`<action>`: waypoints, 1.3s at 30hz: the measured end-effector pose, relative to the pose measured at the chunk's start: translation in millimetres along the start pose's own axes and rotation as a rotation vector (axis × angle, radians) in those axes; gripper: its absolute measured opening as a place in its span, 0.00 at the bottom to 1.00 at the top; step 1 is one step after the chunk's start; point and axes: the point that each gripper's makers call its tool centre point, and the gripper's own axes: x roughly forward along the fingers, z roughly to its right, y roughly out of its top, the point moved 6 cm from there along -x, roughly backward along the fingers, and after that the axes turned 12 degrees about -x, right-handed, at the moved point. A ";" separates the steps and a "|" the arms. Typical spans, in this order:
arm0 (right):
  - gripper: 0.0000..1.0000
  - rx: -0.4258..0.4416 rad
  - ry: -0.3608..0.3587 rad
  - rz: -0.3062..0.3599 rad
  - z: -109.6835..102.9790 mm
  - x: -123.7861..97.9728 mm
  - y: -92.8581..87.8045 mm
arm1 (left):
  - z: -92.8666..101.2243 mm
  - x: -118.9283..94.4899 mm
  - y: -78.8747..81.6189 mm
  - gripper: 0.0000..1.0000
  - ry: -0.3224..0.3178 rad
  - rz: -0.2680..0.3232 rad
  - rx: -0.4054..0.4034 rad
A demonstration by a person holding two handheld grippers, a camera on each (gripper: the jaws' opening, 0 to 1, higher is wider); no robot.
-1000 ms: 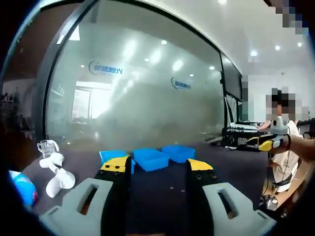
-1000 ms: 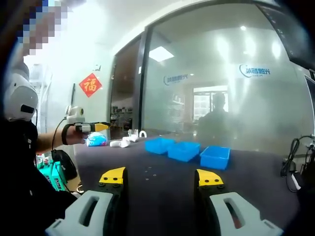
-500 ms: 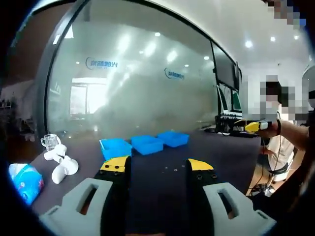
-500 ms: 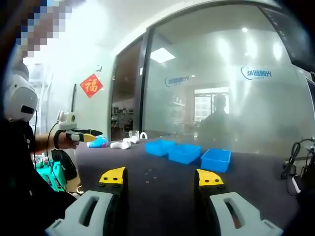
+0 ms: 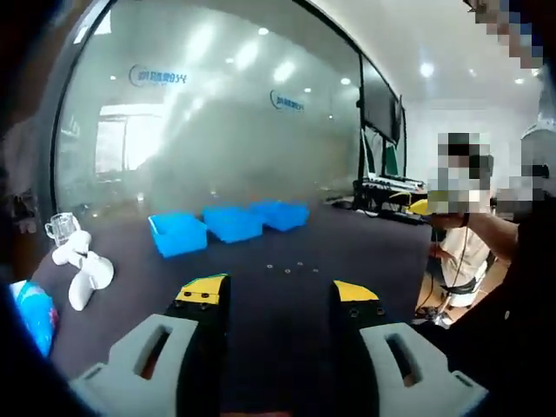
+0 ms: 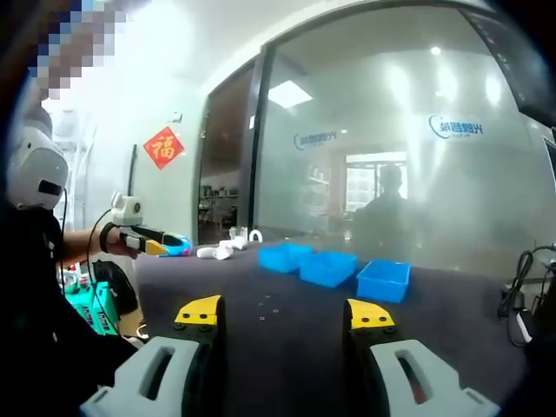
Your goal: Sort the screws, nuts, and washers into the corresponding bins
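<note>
Three blue bins [image 5: 233, 223] stand in a row on the dark table [image 5: 287, 304], with small loose hardware [image 5: 287, 268] scattered in front of them. My left gripper [image 5: 278, 294] is open above the near table, short of the hardware, nothing between its yellow-tipped jaws. The right gripper view has the same bins [image 6: 328, 268] ahead and the hardware [image 6: 269, 306] as tiny specks. My right gripper [image 6: 285, 313] is open and holds nothing. The left gripper [image 6: 148, 241] appears there at far left, held in a hand.
White plastic parts [image 5: 78, 271], a glass cup [image 5: 61, 228] and a blue packet [image 5: 35, 313] lie on the table's left end. A frosted glass wall [image 6: 391, 156] runs behind the table. Cables [image 6: 512, 300] hang at its right end. A person stands at the right [image 5: 460, 234].
The left gripper's camera has swung, so the bins now sit further left in its view. In the right gripper view the left gripper has dropped slightly. Both grippers stay open.
</note>
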 end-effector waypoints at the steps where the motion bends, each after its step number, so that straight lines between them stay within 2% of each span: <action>1: 0.50 0.000 -0.001 0.000 0.0 -0.2 0.1 | -0.9 0.1 -0.3 0.45 0.004 -0.006 0.004; 3: 0.50 0.003 -0.003 0.000 0.1 -0.5 -0.2 | -2.7 0.7 -1.2 0.45 -0.006 -0.045 0.027; 6: 0.50 0.001 -0.003 -0.003 -0.6 -0.4 -0.8 | 0.1 1.6 -1.4 0.46 -0.063 -0.092 0.034; 9: 0.50 0.002 -0.001 -0.004 -1.7 0.2 -0.8 | 0.2 3.8 -1.2 0.46 -0.082 -0.136 0.082; 11: 0.50 0.001 0.000 -0.005 -2.2 0.4 -0.6 | 0.3 5.7 -1.5 0.46 -0.089 -0.157 0.080; 13: 0.50 0.001 0.004 -0.008 -2.9 0.5 -0.8 | -1.2 7.0 1.6 0.46 -0.077 -0.144 0.097; 19: 0.50 -0.004 0.015 -0.028 -3.7 0.0 -3.0 | -0.2 9.1 2.5 0.46 -0.096 -0.160 0.096; 22: 0.51 0.028 0.043 -0.037 -3.1 0.8 -4.4 | -1.2 9.3 1.9 0.46 -0.086 -0.165 0.098; 26: 0.51 0.006 0.058 -0.067 -1.5 4.6 -4.8 | -1.2 6.7 3.3 0.46 -0.082 -0.153 0.097; 30: 0.51 0.044 0.104 -0.060 -1.2 11.3 -1.0 | -4.8 3.7 7.2 0.46 -0.060 -0.120 0.092; 33: 0.51 0.027 0.112 -0.069 0.9 18.5 -0.5 | -7.6 1.7 10.3 0.46 -0.051 -0.102 0.084; 39: 0.51 0.014 0.143 -0.069 -0.6 36.7 1.5 | -5.6 -0.2 7.8 0.46 -0.053 -0.109 0.080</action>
